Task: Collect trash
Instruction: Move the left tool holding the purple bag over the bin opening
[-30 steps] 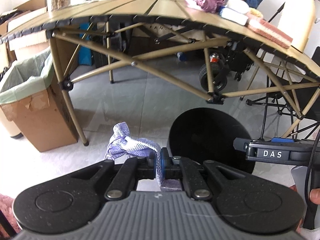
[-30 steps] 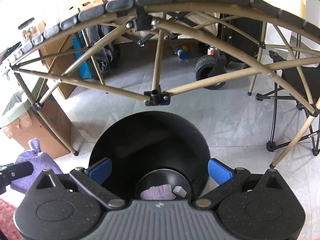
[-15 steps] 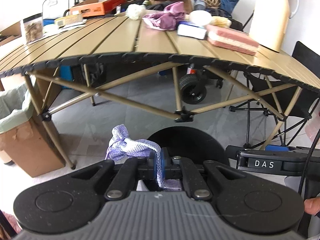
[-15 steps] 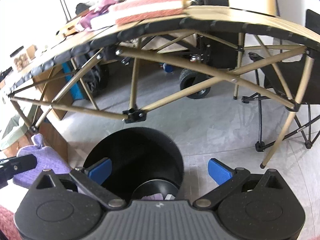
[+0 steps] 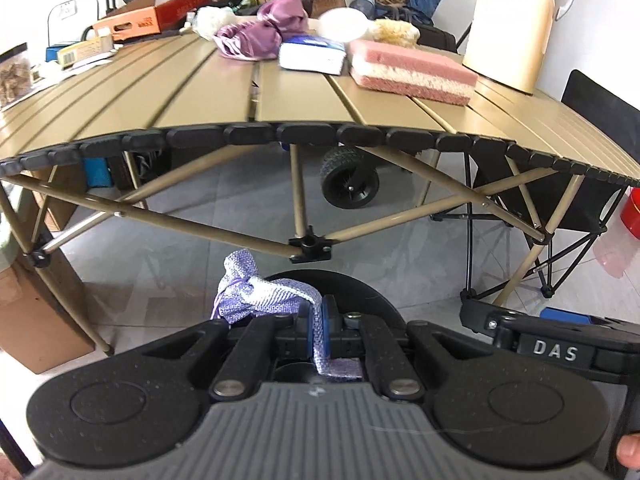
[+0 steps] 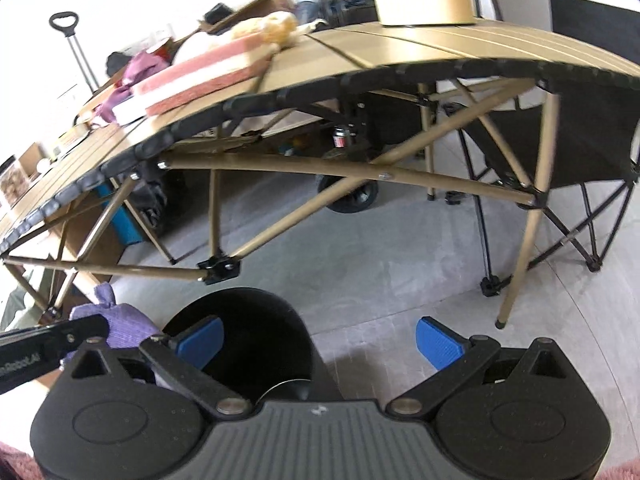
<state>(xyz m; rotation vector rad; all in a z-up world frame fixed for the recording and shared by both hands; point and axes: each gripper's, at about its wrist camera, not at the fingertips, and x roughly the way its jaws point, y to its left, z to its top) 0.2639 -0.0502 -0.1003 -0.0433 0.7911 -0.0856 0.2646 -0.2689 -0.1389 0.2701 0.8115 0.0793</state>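
Note:
A purple woven cloth (image 5: 260,296) hangs pinched between the blue pads of my left gripper (image 5: 319,320), which is shut on it. A round black bin (image 5: 360,292) stands on the floor just below and behind it. In the right wrist view the bin (image 6: 248,328) sits low and left of centre. My right gripper (image 6: 320,340) is open above it with nothing between its blue pads (image 6: 438,342). The cloth (image 6: 120,324) shows at the left edge there, beside the left gripper's dark body.
A tan slatted folding table (image 5: 280,96) spans the view, carrying a pink sponge (image 5: 412,70), purple fabric (image 5: 264,32), a white pack and a cream jug (image 5: 512,20). Its braces reach low near the bin. A lined cardboard box (image 5: 24,320) stands left, a black folding chair (image 6: 580,140) right.
Both views have lifted, so the tabletop now shows from above and the bin sits lower in frame. The cloth stays gripped. The right gripper has rolled and the bin has slid to its left.

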